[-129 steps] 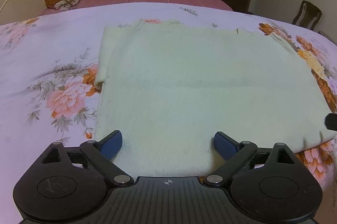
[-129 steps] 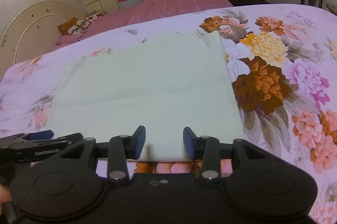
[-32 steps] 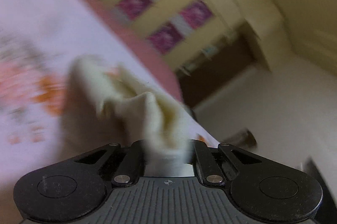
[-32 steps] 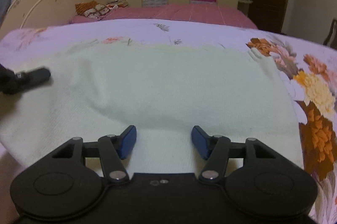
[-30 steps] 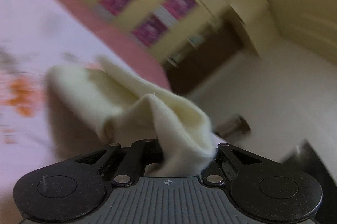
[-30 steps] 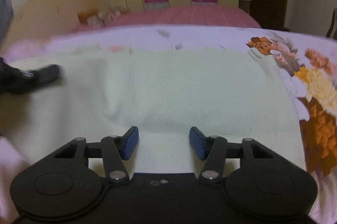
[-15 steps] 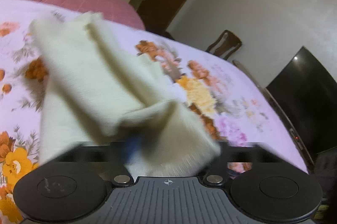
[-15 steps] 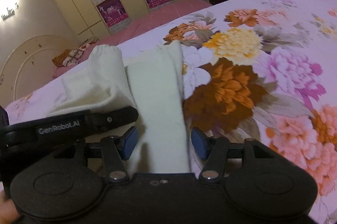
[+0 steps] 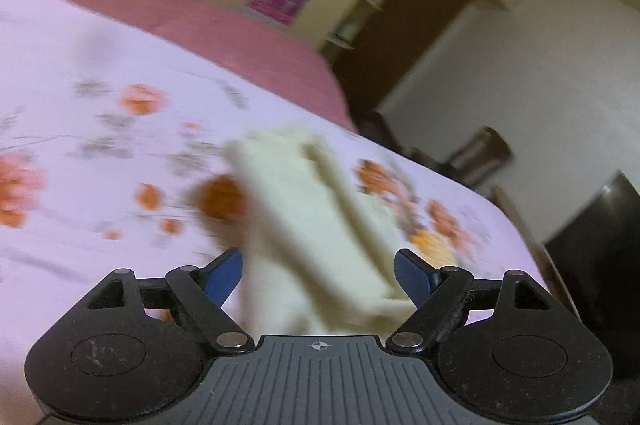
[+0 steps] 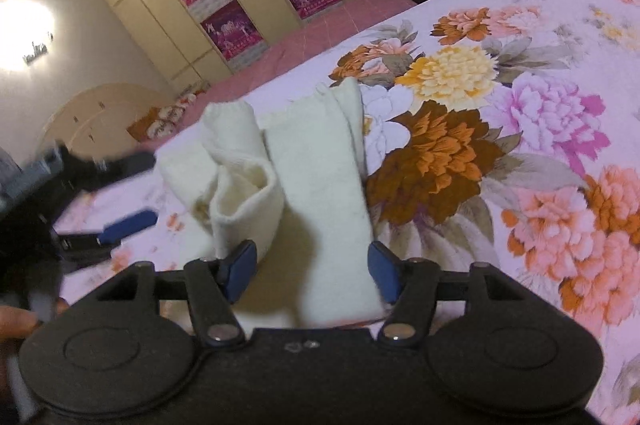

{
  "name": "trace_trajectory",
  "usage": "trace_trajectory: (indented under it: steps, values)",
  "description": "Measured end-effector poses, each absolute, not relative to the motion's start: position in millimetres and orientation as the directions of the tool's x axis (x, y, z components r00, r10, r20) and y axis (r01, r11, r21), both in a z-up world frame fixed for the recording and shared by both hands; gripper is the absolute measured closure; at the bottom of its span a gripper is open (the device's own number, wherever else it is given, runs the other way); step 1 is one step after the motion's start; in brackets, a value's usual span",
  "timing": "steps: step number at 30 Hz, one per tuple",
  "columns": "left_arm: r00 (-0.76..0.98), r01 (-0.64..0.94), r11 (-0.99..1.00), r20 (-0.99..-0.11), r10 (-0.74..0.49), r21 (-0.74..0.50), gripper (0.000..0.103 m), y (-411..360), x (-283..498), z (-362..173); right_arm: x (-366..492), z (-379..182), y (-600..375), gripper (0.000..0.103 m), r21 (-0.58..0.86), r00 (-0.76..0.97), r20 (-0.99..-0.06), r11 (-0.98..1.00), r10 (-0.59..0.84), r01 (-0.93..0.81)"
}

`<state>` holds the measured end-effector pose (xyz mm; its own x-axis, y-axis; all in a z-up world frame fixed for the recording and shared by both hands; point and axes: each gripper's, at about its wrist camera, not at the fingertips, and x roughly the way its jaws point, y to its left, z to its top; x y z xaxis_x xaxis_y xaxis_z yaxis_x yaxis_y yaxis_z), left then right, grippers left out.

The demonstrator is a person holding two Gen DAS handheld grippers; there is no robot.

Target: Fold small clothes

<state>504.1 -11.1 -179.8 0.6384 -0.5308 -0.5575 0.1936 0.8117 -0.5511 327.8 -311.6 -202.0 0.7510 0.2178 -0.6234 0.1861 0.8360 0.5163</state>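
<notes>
clearly, only the right wrist view is sharp: it shows the cream knitted cloth [image 10: 320, 185] folded into a long narrow strip on the floral bedspread [image 10: 540, 153], toward the bed's right side, with a loose rolled flap [image 10: 240, 181] standing up along its left. the left wrist view is smeared by motion, and there the cloth [image 9: 320, 225] is a pale blur. the right hand-held gripper [image 10: 312, 271] has its blue pads apart and widening, the strip's near end between them. the left hand-held gripper [image 9: 318, 275] stands spread wide, pads clear of the fabric; a second ago it was pinching a bunched corner. back then the cloth lay as one broad flat sheet.
</notes>
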Motion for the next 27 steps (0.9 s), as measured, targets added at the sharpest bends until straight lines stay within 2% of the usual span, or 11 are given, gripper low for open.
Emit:
trace_trajectory:
  steps: [4,7,14,15,17,19,21,24,27]
  values:
    - [0.637,0.106,0.860,-0.630,-0.444,-0.499,0.021,0,517,-203,324,-191,-309,0.040,0.530,0.781,-0.588,0.830,0.212,0.173]
    - [0.624,0.100,0.890,-0.668,-0.404,-0.445,0.021,-9,526,-222,324,-187,-309,0.029,0.538,0.791,-0.573,0.827,0.216,0.164]
    - [0.623,0.220,0.879,-0.632,-0.460,-0.423,0.021,-63,559,-212,348,-205,-299,0.027,0.550,0.734,-0.616,0.823,0.284,0.142]
    - [0.625,0.246,0.875,-0.622,-0.472,-0.416,0.021,-72,562,-207,353,-208,-297,0.031,0.532,0.722,-0.633,0.834,0.278,0.146]
    - [0.620,0.299,0.868,-0.611,-0.493,-0.397,0.021,-93,570,-201,360,-214,-294,0.046,0.499,0.701,-0.663,0.853,0.262,0.154]
    - [0.608,0.314,0.868,-0.621,-0.496,-0.386,0.021,-108,577,-199,364,-218,-294,0.072,0.464,0.685,-0.691,0.868,0.230,0.176]
    - [0.607,0.295,0.864,-0.618,-0.499,-0.408,0.021,-107,580,-199,363,-219,-302,0.087,0.468,0.686,-0.695,0.860,0.217,0.202]
    - [0.603,0.296,0.839,-0.593,-0.534,-0.456,0.021,-95,577,-196,356,-225,-314,0.093,0.490,0.681,-0.698,0.841,0.221,0.230]
    - [0.613,0.298,0.842,-0.586,-0.530,-0.450,0.021,-77,570,-193,350,-231,-318,0.095,0.502,0.657,-0.712,0.835,0.249,0.227]
